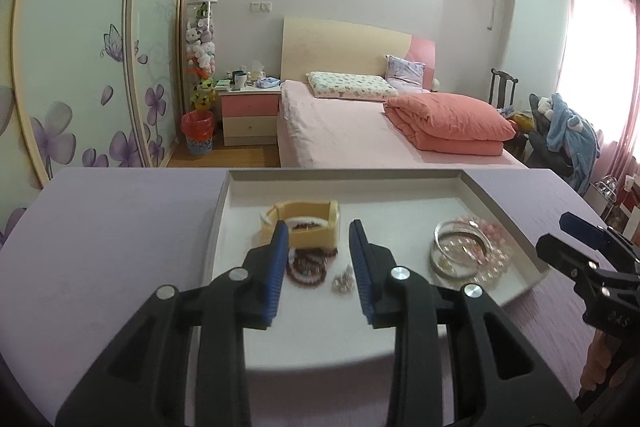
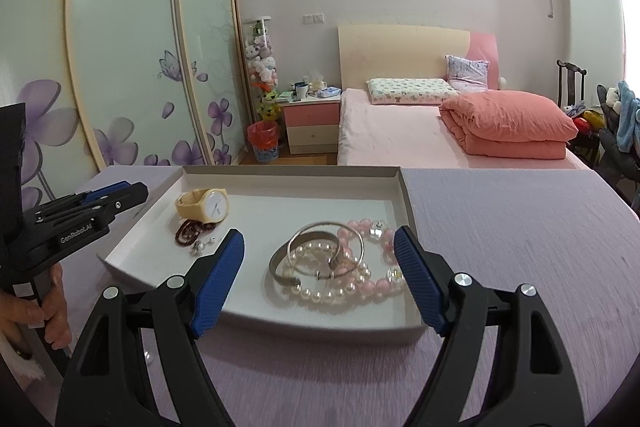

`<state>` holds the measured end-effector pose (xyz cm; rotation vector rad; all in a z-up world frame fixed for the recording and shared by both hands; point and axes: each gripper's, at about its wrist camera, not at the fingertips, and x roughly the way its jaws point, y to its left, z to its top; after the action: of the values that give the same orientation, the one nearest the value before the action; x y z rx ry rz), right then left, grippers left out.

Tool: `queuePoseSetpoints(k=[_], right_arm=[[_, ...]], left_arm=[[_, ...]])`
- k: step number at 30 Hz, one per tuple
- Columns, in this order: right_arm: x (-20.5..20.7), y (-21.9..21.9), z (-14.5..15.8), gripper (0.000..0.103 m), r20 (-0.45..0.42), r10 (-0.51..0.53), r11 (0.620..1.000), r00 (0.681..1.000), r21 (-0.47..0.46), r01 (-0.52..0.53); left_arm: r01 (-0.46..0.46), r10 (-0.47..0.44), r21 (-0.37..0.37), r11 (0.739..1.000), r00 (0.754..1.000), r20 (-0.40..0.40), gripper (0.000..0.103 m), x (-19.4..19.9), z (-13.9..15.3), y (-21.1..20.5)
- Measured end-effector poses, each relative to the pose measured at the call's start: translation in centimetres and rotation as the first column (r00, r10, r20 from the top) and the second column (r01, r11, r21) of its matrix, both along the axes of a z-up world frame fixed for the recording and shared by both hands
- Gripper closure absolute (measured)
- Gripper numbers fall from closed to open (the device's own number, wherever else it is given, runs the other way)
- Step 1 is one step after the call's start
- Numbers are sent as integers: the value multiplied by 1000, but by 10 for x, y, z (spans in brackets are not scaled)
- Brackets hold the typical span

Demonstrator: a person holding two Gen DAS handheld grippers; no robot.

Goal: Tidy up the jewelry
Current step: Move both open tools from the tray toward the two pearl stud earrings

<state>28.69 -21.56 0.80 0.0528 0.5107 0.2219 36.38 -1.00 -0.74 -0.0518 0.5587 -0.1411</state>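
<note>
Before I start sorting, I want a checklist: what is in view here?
tray: one, white, on the purple table
watch: one, yellow, tray's far left
dark bead bracelets: brown-red, count unclear, before the watch
earrings: small, silver, count unclear, beside the dark beads
bangles: two, silver, tray's right
pearl bracelet: one, white, under the bangles
pink bead bracelet: one, tray's right
bed: one, pink, behind
left gripper: open, empty
right gripper: open, empty

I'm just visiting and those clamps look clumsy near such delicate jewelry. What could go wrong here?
1. The silver bangles, pearl bracelet and pink bead bracelet lie overlapped; lifting one may drag the others.
2. The tiny earrings could slip from the left gripper.
3. The shallow tray could shift if nudged.
</note>
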Motion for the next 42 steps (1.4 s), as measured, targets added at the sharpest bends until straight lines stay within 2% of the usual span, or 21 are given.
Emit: queuePoseSetpoints(k=[12, 17, 22, 27, 35, 42], right_arm=[[-58, -6, -5, 26, -19, 18, 1000, 1000, -12, -18], [-75, -11, -3, 26, -20, 16, 1000, 1000, -3, -16], [-83, -21, -2, 26, -20, -2, 1000, 1000, 10, 3], [-86, -32, -1, 26, -21, -25, 999, 999, 23, 25], [-89, -32, -1, 26, -18, -25, 999, 1000, 30, 25], [-91, -30, -1, 26, -23, -11, 1000, 1000, 28, 12]], left_arm=[[60, -59, 11, 998, 996, -67, 68, -69, -16, -9], [109, -107, 9, 994, 985, -132, 68, -88, -28, -23], [136, -129, 19, 991, 970, -206, 69, -88, -42, -37], [145, -136, 25, 989, 964, -230, 70, -87, -47, -45], [145, -127, 32, 989, 940, -317, 82, -75, -61, -53], [119, -94, 58, 991, 942, -322, 81, -73, -61, -53]])
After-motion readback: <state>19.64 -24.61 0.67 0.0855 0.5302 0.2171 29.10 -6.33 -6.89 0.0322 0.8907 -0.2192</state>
